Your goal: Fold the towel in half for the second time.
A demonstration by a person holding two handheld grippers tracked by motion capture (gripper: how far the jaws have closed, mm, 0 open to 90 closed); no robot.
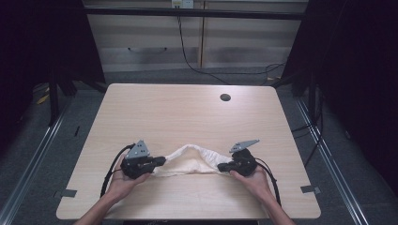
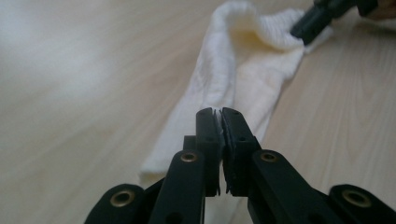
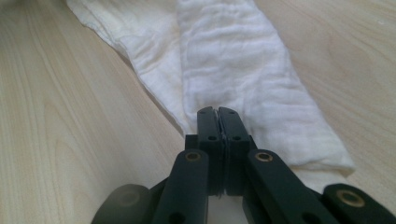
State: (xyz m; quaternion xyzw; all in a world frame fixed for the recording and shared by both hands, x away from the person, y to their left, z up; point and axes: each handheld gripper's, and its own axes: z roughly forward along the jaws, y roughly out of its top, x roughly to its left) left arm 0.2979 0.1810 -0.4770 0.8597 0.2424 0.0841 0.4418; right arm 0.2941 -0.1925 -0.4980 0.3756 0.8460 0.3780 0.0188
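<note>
Low at centre of the high view, on the pale wooden bench [image 1: 187, 108]: long white woven cloth [image 1: 190, 162], bunched and arched. Left gripper [image 1: 162, 161] and right gripper [image 1: 221, 166] fingers clenched on opposite ends. Best drawn apart evenly, kept low, to flatten without slipping.

table [image 1: 187, 108]: light wood, round hole [image 1: 225, 97] | floor [image 1: 28, 159]: grey | back wall [image 1: 244, 42]: pale panels
</note>
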